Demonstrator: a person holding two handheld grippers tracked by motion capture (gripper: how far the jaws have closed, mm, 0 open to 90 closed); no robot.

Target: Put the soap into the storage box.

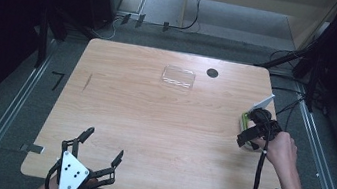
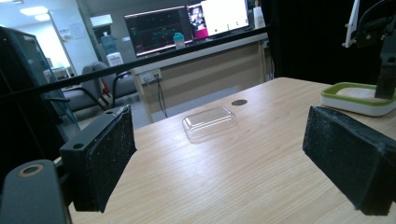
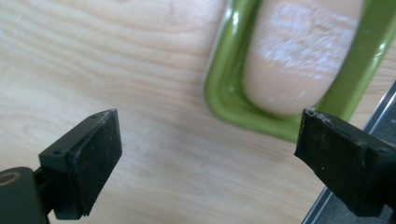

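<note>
We count one green-rimmed tray (image 1: 248,131), one clear plastic lid (image 1: 178,77) and two grippers. The tray sits at the right edge of the table (image 1: 150,132), with our right gripper (image 1: 250,135) just over it; in the right gripper view its jaws stand apart with nothing between them, released, the tray's corner (image 3: 233,100) just beyond the pads. The tray's pale insert may be a sponge or board; blur prevents certainty. The lid lies well apart, toward the far middle of the table, likely set aside to keep the tray accessible. Our left gripper (image 1: 101,149) rests at the near edge, jaws wide, empty, apparently on standby.
</note>
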